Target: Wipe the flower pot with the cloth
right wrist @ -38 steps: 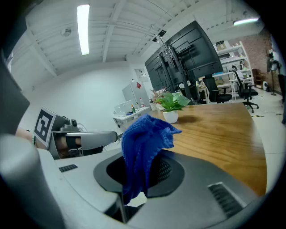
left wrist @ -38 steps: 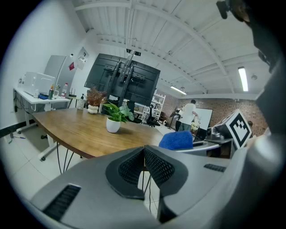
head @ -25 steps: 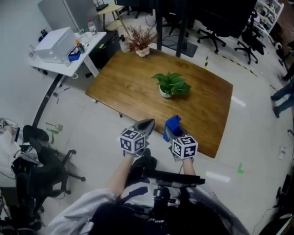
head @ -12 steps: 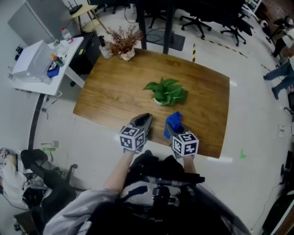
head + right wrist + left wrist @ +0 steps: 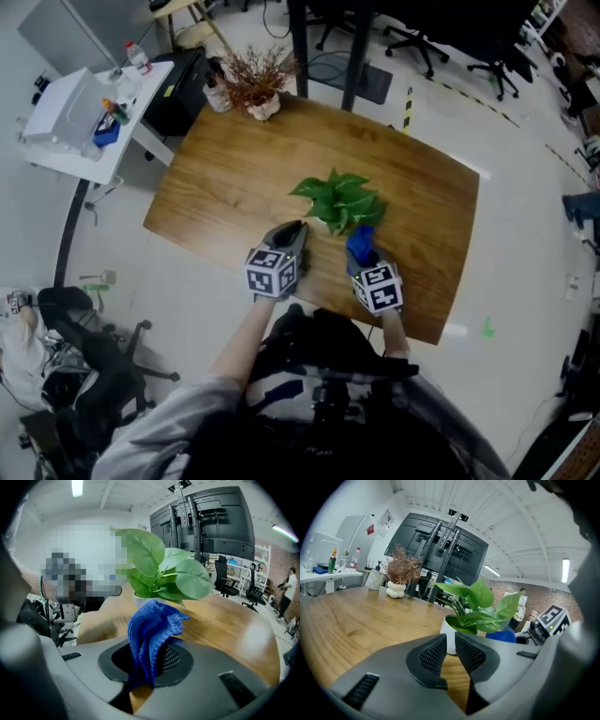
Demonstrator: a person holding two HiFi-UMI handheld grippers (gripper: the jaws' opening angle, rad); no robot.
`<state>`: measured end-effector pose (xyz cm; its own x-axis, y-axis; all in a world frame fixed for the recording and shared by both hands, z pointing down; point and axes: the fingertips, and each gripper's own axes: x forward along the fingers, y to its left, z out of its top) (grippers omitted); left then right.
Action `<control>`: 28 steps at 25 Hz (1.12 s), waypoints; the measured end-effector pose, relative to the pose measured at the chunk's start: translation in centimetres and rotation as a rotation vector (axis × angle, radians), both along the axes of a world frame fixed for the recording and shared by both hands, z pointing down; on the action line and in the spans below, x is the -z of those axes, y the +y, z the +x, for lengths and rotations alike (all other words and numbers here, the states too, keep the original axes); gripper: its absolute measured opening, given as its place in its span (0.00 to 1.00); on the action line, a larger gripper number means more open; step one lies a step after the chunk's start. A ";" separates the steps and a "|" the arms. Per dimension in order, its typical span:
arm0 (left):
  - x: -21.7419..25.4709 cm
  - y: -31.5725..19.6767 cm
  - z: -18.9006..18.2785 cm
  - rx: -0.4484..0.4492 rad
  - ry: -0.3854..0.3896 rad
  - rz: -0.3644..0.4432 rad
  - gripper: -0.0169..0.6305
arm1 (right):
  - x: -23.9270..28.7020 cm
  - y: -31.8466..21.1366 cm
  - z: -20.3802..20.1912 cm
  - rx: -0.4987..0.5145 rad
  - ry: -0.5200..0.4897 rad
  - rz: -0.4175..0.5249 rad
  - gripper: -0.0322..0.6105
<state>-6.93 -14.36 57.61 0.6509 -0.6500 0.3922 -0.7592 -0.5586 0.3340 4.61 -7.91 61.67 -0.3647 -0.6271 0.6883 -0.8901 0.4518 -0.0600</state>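
Note:
A white flower pot (image 5: 449,635) holding a green leafy plant (image 5: 339,200) stands near the middle of the wooden table (image 5: 225,178). In the head view the leaves hide most of the pot. My left gripper (image 5: 291,234) is just left of the plant, its jaws nearly together with nothing between them, and the pot sits right beyond its tips (image 5: 451,641). My right gripper (image 5: 360,257) is shut on a bunched blue cloth (image 5: 152,632). The cloth (image 5: 361,242) sticks up beside the leaves on the pot's near right. The pot (image 5: 139,600) shows just behind it.
A dried brown plant in a white vase (image 5: 256,86) stands at the table's far left corner. A white side desk (image 5: 89,108) with bottles and a box lies to the left. A black office chair (image 5: 89,356) is at the lower left, and black posts (image 5: 354,52) stand behind the table.
Both grippers have moved forward over the table edge towards the pot. The cloth now sits right beside the leaves, and the left gripper's tips are close to the pot.

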 end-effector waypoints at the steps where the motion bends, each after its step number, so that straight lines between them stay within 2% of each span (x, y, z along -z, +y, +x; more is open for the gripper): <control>1: -0.2 -0.7 -0.2 0.017 -0.003 -0.001 0.10 | -0.3 -0.8 0.3 0.012 0.002 -0.003 0.16; 6: -1.2 -3.7 -0.6 0.070 -0.038 -0.016 0.10 | -0.9 -4.0 1.6 0.074 0.024 -0.017 0.16; 14: -1.3 -5.4 0.1 0.069 -0.044 -0.021 0.10 | 0.1 -7.2 1.3 0.163 0.006 0.028 0.16; 28: -1.8 -6.3 1.4 0.046 -0.045 -0.025 0.05 | -1.2 -4.4 -2.2 0.311 0.053 0.015 0.16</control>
<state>-5.51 -20.67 59.41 0.6024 -0.6681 0.4367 -0.7980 -0.5150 0.3128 2.41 -12.31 62.91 -0.5040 -0.5016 0.7031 -0.7111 0.7030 -0.0081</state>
